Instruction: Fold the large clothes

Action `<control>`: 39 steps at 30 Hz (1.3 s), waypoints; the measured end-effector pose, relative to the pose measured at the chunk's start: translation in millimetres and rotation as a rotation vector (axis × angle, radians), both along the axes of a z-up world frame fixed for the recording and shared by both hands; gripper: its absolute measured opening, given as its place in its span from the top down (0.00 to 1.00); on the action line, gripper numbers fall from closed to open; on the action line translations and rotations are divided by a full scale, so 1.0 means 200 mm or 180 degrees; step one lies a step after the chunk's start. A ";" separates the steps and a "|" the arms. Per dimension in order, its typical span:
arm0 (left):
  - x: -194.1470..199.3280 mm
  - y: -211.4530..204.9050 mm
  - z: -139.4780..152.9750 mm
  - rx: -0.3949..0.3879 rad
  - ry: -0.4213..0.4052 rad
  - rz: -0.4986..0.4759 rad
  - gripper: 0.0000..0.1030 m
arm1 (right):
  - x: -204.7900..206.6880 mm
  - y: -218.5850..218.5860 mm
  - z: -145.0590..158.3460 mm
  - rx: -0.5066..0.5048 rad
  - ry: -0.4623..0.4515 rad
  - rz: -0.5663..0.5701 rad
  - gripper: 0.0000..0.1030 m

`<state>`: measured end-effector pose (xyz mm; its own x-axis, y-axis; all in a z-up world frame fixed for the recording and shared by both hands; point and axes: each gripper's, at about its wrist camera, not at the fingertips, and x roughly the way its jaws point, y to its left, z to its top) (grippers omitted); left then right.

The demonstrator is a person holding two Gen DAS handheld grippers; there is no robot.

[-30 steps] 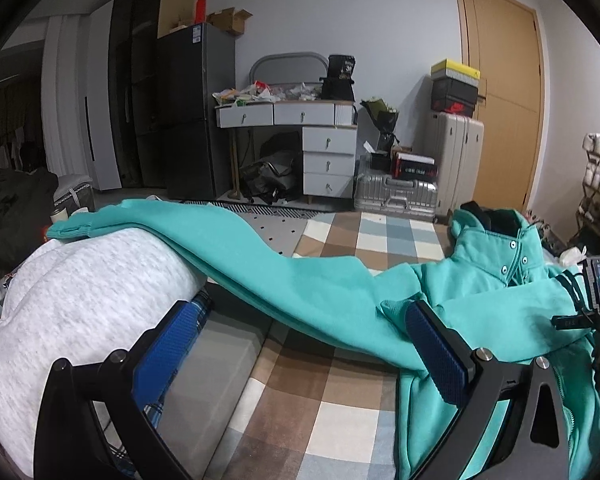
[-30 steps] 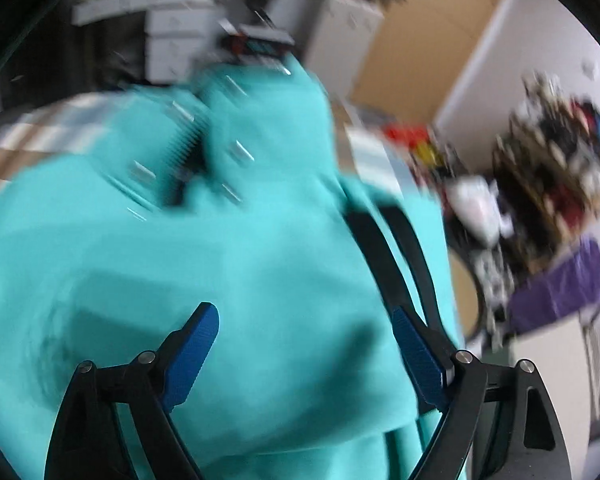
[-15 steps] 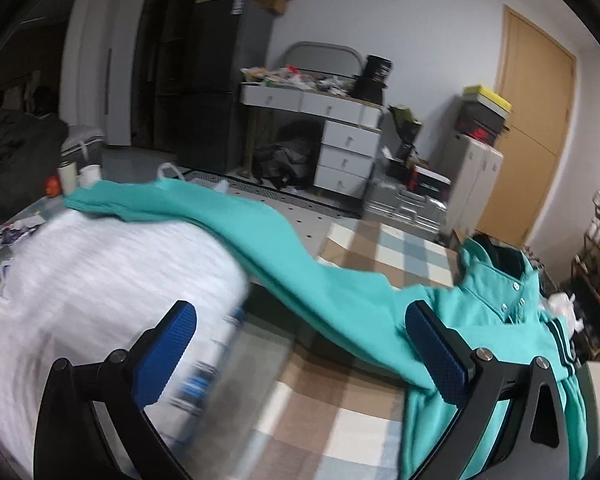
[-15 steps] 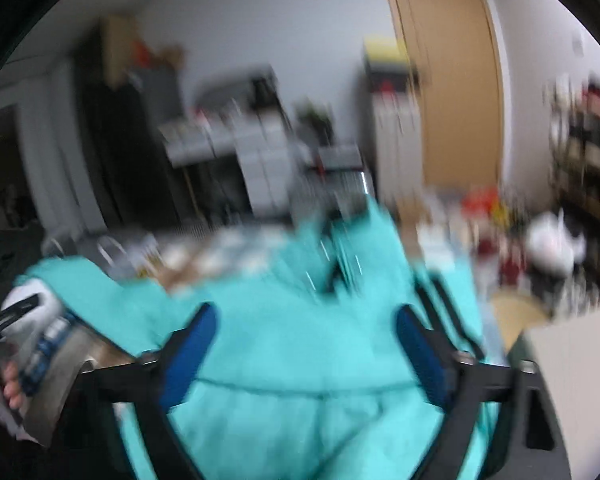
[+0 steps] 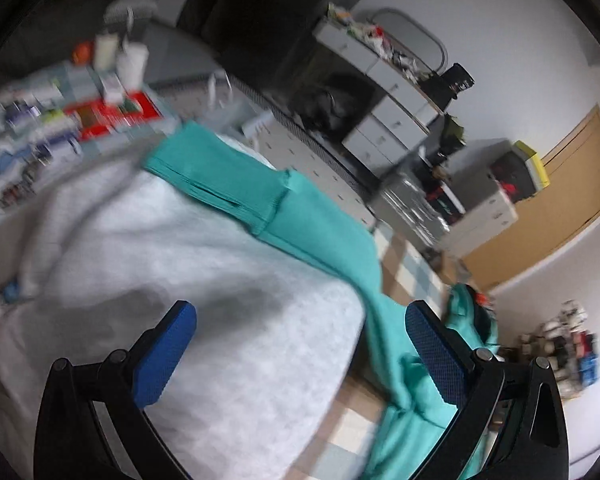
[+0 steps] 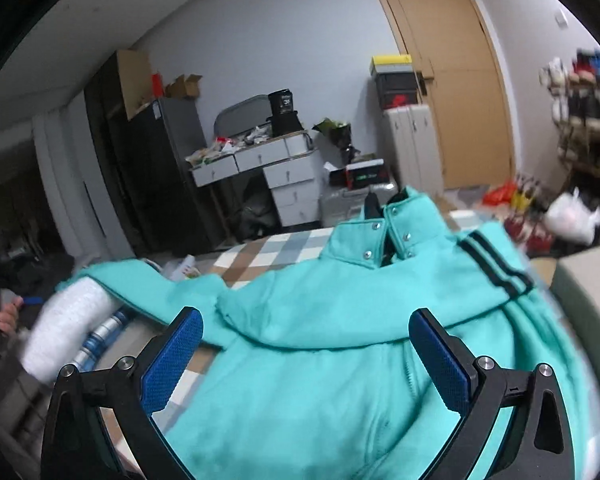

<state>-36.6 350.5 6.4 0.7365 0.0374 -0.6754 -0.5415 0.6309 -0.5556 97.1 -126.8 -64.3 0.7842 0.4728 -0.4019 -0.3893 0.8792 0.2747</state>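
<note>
teal jacket spread flat, collar snapped, sleeve outstretched; both jaws released.

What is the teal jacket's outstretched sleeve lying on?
The sleeve drapes over a white-grey fleecy bundle; nearer the jacket body checked bedding shows beneath. What the bundle covers is hidden.

One teal jacket, one grey garment, two claws.

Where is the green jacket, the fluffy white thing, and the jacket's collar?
green jacket (image 6: 320, 392): right wrist view, on its chest panel.
fluffy white thing (image 5: 220, 320): left wrist view, on its rounded top.
collar (image 6: 412, 220): right wrist view, on the right flap with snaps.
</note>
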 end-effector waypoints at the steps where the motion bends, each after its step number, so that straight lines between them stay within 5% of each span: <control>1: 0.05 0.01 -0.03 -0.0121 0.0070 -0.0050 0.01 | 0.01 -0.01 0.00 0.0012 0.0043 -0.0026 0.00; 6: 0.20 0.11 -0.13 -0.0510 0.0195 0.0149 0.01 | -0.07 -0.09 0.05 0.0188 0.0152 -0.0029 0.00; 15: 0.30 0.23 -0.15 -0.0534 0.0165 0.0323 0.02 | -0.10 -0.16 0.07 0.0337 0.0208 -0.0039 0.00; 20: 0.27 0.26 -0.15 -0.0180 0.0361 0.0446 0.61 | -0.10 -0.15 0.07 0.0300 0.0205 -0.0024 0.00; 25: 0.26 0.27 -0.12 -0.0047 0.0287 0.0399 0.90 | -0.10 -0.16 0.06 0.0283 0.0206 -0.0019 0.00; 31: 0.29 0.11 0.20 0.0749 0.0072 0.0266 0.95 | -0.10 -0.18 0.07 0.0315 0.0196 -0.0072 0.00; 39: 0.40 -0.37 0.63 0.1323 -0.0380 -0.0414 0.95 | -0.09 -0.28 0.08 0.0547 0.0271 -0.0160 0.00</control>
<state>44.3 276.6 132.3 0.8248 0.1893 -0.5328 -0.3904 0.8723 -0.2944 79.7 -182.9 -47.7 0.7752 0.5012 -0.3846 -0.3149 0.8343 0.4525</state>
